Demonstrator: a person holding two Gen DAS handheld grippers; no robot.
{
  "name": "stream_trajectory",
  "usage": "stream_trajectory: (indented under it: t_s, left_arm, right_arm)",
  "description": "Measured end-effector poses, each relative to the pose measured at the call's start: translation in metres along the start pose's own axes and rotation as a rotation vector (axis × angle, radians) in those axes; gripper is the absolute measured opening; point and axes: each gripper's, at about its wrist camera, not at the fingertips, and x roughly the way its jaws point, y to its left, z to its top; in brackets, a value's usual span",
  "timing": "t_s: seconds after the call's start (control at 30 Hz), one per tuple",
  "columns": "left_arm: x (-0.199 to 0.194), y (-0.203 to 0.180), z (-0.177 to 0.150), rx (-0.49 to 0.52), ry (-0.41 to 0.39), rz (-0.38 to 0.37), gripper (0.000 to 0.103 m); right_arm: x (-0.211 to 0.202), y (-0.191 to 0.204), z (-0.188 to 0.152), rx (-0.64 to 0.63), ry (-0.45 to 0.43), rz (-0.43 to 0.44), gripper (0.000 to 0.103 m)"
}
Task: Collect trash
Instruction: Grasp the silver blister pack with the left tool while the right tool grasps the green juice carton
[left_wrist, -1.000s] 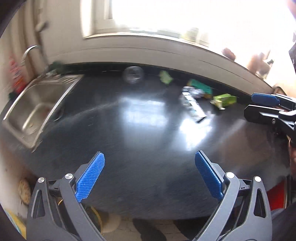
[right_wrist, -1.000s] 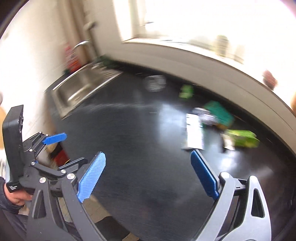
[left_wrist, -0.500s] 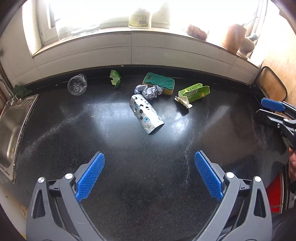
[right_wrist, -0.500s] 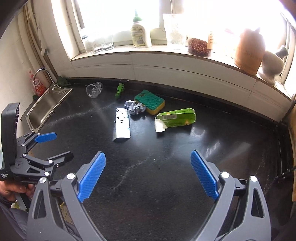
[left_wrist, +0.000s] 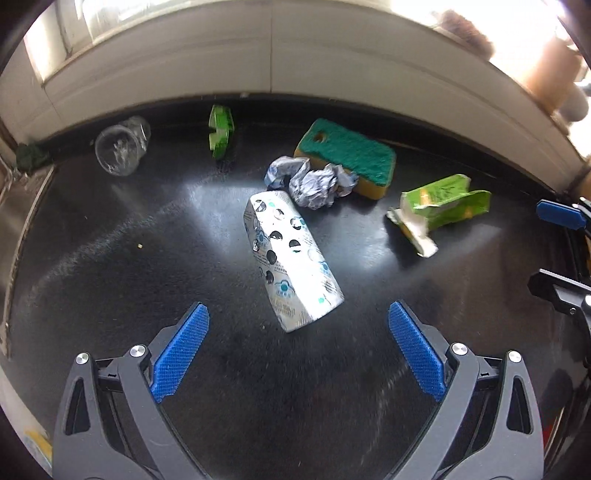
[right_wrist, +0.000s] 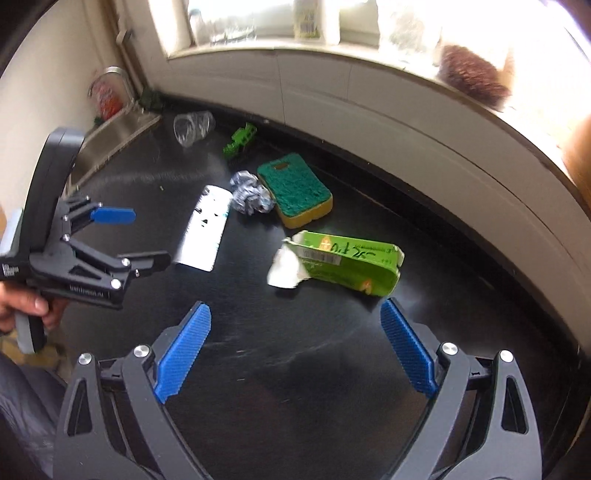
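Above the counter (left_wrist: 110, 258), both grippers hover (jaws spread wide).

Nothing you can really read here. The green carton (right_wrist: 343, 264) carries a barcode strip and dark handwritten-looking marks, too blurred to make out. The left gripper (right_wrist: 142, 236) body shows small raised lettering, illegible. The white patterned box (left_wrist: 291, 258) has fine print, unreadable. The windowsill bottle (right_wrist: 306, 20) label is blurred.
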Motion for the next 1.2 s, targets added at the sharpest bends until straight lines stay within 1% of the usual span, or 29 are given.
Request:
stream_trajectory:
  t_s: [0.13, 0.27, 0.33, 0.47, 0.53, 0.57, 0.6, 0.63, 0.67, 0.7, 0.73, 0.77, 0.87, 0.93, 1.07, 1.2]
  left_arm:
    - [0.035, 0.004, 0.008, -0.066, 0.040, 0.041, 0.095]
    - [0.061, 0.009, 0.013, -0.106, 0.072, 0.073, 0.095]
    - [0.065, 0.008, 0.016, -0.100, 0.054, 0.098, 0.095]
    - [0.072, 0.003, 0.025, -0.071, 0.045, 0.113, 0.095]
    - [0.073, 0.001, 0.029, -0.067, 0.036, 0.109, 0.094]
    - [0.074, 0.000, 0.030, -0.066, 0.031, 0.110, 0.090]
    - [0.073, -0.001, 0.032, -0.057, 0.023, 0.112, 0.087]
    - [0.072, -0.004, 0.033, -0.045, 0.014, 0.107, 0.079]
    - [0.071, -0.006, 0.034, -0.037, 0.010, 0.104, 0.068]
    - [0.070, -0.007, 0.035, -0.026, 0.005, 0.102, 0.062]
    - [0.068, -0.008, 0.035, -0.021, 0.003, 0.099, 0.051]
    - [0.068, -0.008, 0.035, -0.022, 0.005, 0.087, 0.048]
    - [0.066, -0.006, 0.034, -0.032, 0.013, 0.064, 0.041]
    - [0.061, -0.006, 0.030, -0.036, 0.016, 0.055, 0.040]
    - [0.039, -0.008, 0.018, -0.006, -0.012, 0.041, 0.039]
    - [0.008, -0.007, -0.007, 0.008, -0.039, 0.015, 0.039]
  right_arm:
    - [0.042, -0.026, 0.014, -0.132, 0.071, 0.015, 0.090]
    - [0.080, -0.041, 0.026, -0.252, 0.128, 0.042, 0.090]
    - [0.095, -0.045, 0.030, -0.296, 0.145, 0.060, 0.090]
    - [0.114, -0.045, 0.038, -0.371, 0.176, 0.100, 0.090]
    - [0.121, -0.042, 0.038, -0.408, 0.184, 0.096, 0.086]
    - [0.124, -0.041, 0.037, -0.414, 0.195, 0.103, 0.074]
    - [0.125, -0.041, 0.036, -0.402, 0.201, 0.123, 0.063]
    - [0.124, -0.042, 0.036, -0.383, 0.197, 0.134, 0.058]
    - [0.122, -0.042, 0.036, -0.370, 0.188, 0.128, 0.046]
    - [0.121, -0.042, 0.035, -0.357, 0.188, 0.133, 0.040]
    - [0.119, -0.042, 0.034, -0.334, 0.191, 0.143, 0.036]
    - [0.117, -0.042, 0.032, -0.309, 0.192, 0.154, 0.033]
    - [0.108, -0.036, 0.021, -0.235, 0.183, 0.181, 0.031]
    - [0.097, -0.029, 0.013, -0.191, 0.167, 0.183, 0.031]
    - [0.071, -0.016, 0.000, -0.084, 0.130, 0.174, 0.031]
    - [0.041, 0.003, -0.009, 0.012, 0.087, 0.157, 0.031]
